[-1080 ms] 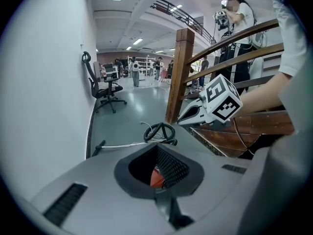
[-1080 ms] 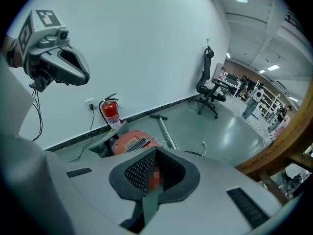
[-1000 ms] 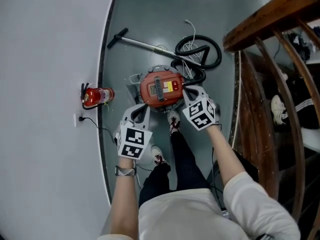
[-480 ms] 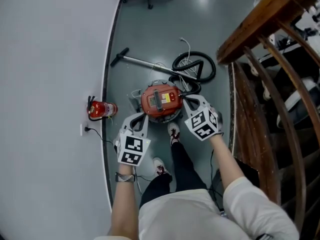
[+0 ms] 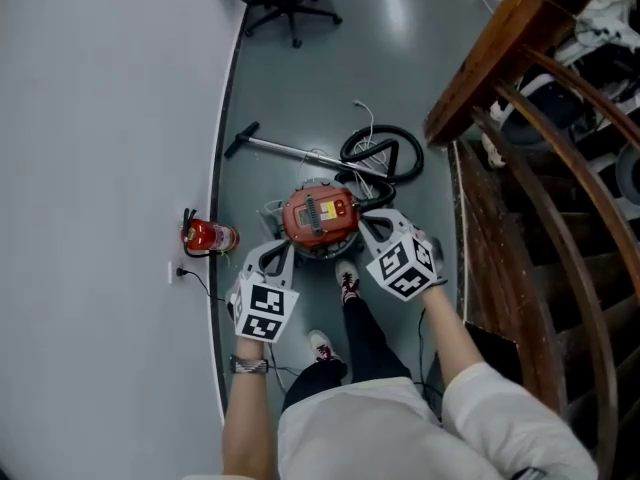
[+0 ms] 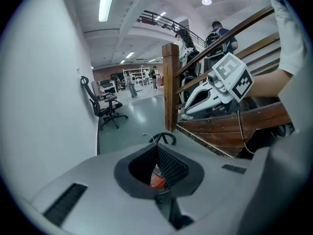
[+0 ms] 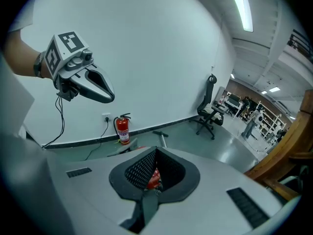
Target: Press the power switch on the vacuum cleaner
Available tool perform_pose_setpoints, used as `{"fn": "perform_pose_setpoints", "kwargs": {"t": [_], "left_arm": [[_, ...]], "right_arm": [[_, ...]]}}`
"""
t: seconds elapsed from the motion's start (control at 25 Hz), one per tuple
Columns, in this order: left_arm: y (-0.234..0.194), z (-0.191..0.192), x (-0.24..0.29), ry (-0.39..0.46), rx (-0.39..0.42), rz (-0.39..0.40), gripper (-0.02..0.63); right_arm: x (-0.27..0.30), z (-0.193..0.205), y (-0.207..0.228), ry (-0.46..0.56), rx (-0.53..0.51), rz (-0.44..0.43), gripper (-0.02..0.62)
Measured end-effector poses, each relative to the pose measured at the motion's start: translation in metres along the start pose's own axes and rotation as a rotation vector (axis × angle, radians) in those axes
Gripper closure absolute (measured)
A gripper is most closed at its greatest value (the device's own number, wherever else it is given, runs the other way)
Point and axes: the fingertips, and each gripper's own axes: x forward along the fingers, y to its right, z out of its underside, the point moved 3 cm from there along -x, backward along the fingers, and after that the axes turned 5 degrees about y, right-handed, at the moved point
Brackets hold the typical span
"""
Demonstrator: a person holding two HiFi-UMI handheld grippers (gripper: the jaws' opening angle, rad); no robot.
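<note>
fingers (image 6: pixel 171 168) (image 7: pixel 142 170) together, nothing between them

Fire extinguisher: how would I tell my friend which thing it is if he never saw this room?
Find the big white wall and follow its foot along the grey floor. The fire extinguisher stands there, beside a plugged-in wall socket. It is a slim red cylinder with a black top, unlike the round red vacuum cleaner further out on the floor.
</note>
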Motion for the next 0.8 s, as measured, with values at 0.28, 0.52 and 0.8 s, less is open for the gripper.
{"fn": "perform_pose_setpoints", "kwargs": {"t": [0.28, 0.52, 0.8], "left_arm": [[0.015, -0.011, -0.02, 0.035, 0.036, 0.003, 0.607], [0.028, -0.031, -0.035, 0.055, 0.099, 0.016, 0.607], [0.039, -0.058, -0.053, 0.1, 0.156, 0.022, 0.607]], "right_arm": [[-0.045, -0.015, 0.004, 0.017, -0.022, 0.035, 0.566], [-0.079, -0.035, 0.01, 0.035, -0.048, 0.06, 0.566], [-0.123, -0.061, 0.007, 0.073, -0.088, 0.091, 0.566]]}}
